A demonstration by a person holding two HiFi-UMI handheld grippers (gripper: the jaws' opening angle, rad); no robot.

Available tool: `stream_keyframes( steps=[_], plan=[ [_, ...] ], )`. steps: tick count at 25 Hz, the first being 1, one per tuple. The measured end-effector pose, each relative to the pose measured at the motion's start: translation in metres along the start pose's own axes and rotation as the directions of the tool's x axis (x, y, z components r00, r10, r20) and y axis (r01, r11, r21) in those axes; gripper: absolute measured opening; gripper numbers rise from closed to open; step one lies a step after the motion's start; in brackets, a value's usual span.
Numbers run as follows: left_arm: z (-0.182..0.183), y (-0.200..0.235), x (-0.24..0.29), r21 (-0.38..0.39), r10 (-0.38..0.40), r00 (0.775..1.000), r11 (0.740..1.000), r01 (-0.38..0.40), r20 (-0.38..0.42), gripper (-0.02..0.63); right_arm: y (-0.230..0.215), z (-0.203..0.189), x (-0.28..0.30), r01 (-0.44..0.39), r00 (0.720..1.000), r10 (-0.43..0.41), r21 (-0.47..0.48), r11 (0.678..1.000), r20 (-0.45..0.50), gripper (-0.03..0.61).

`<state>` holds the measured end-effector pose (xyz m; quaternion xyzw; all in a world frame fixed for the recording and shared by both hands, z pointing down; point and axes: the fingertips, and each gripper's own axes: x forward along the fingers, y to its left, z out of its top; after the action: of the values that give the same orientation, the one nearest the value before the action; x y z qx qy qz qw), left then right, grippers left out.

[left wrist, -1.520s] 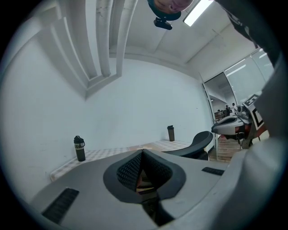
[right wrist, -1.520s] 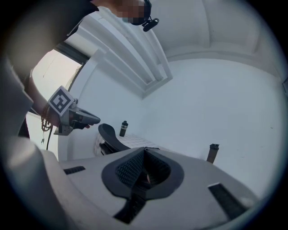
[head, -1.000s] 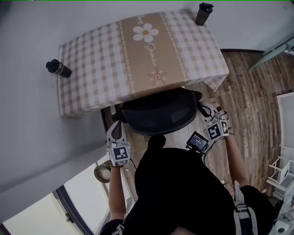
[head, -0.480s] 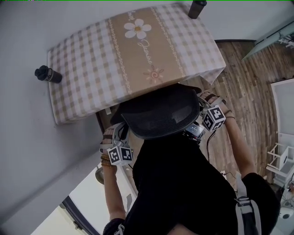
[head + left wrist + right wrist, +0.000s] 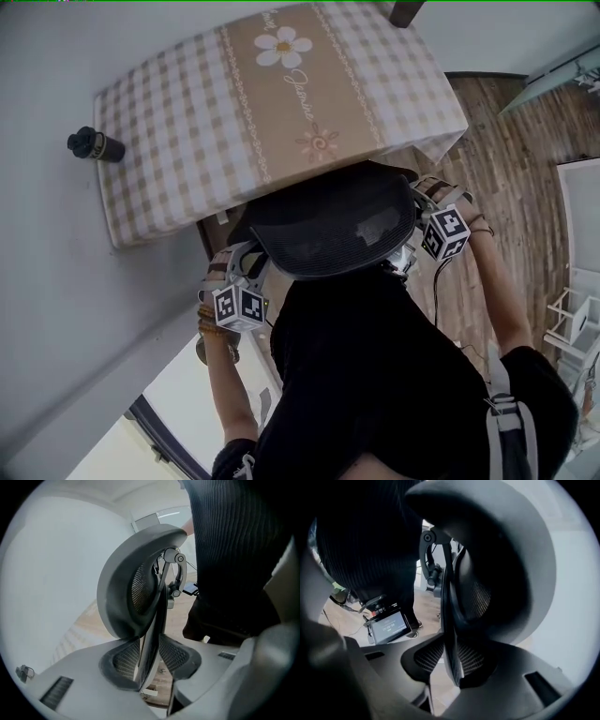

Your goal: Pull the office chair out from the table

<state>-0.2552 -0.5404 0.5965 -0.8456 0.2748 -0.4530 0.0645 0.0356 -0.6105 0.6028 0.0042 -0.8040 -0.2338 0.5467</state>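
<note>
Looks heavy, stiff-rimmed: grip office chair (image 5: 328, 225) backrest at 8 and 3 o'clock, left fingers (image 5: 119, 660) just opened astride its rim, right fingers (image 5: 426, 660) just closing onto it.

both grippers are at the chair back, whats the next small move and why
Probably close the left gripper on the backrest before pulling: its jaws have just been opening and straddle one edge loosely, while those of the right gripper have just been closing on the other. The backrest sits close against the table.
</note>
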Motion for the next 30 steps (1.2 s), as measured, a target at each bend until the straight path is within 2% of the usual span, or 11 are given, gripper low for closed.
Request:
stream_keyframes(
  steps=[2,4,8,9,11,12,15,18,24,30],
  plan=[
    [0.002,0.001,0.002,-0.019,-0.016,1.0,1.0,0.016,0.012,0.14,0.004,-0.005,0.002,-0.043,0.999,0.043,0.0,0.999,-0.021,0.147],
    [0.001,0.001,0.001,-0.038,-0.026,0.999,0.999,0.027,0.019,0.141,0.009,-0.007,0.009,-0.056,0.998,0.056,-0.002,0.998,-0.027,0.164],
    [-0.006,-0.004,-0.001,-0.017,-0.047,0.998,0.999,0.046,-0.03,0.141,0.004,-0.004,0.021,0.0,1.0,-0.001,-0.042,0.999,-0.017,0.141],
    [-0.01,-0.01,0.0,0.001,-0.075,0.996,0.997,0.075,-0.055,0.156,0.002,-0.004,0.021,0.016,1.0,-0.016,-0.044,0.999,-0.013,0.113],
    [-0.017,-0.021,0.005,0.009,-0.129,0.988,0.991,0.13,-0.088,0.204,0.002,-0.005,0.02,0.03,0.999,-0.03,-0.038,0.999,-0.011,0.11],
    [-0.015,-0.023,0.008,-0.006,-0.133,0.987,0.991,0.133,-0.089,0.216,0.003,-0.006,0.019,0.032,0.999,-0.033,-0.034,0.999,-0.013,0.11],
    [-0.013,-0.018,0.025,0.0,-0.098,0.99,0.995,0.099,-0.101,0.21,0.002,-0.006,0.019,0.043,0.999,-0.043,-0.02,0.999,-0.006,0.112],
    [-0.014,-0.007,0.034,0.038,-0.075,0.989,0.996,0.08,-0.128,0.146,-0.006,-0.003,0.024,0.056,0.998,-0.056,-0.005,0.998,0.006,0.114],
    [-0.015,0.0,0.032,0.001,-0.083,0.99,0.996,0.084,-0.114,0.147,-0.007,-0.003,0.025,0.02,0.999,-0.022,0.065,0.998,0.032,0.11],
    [-0.02,-0.018,0.031,-0.049,-0.148,0.981,0.989,0.143,-0.125,0.144,0.008,-0.002,0.023,-0.035,0.999,0.034,0.117,0.993,0.008,0.109]
  ],
)
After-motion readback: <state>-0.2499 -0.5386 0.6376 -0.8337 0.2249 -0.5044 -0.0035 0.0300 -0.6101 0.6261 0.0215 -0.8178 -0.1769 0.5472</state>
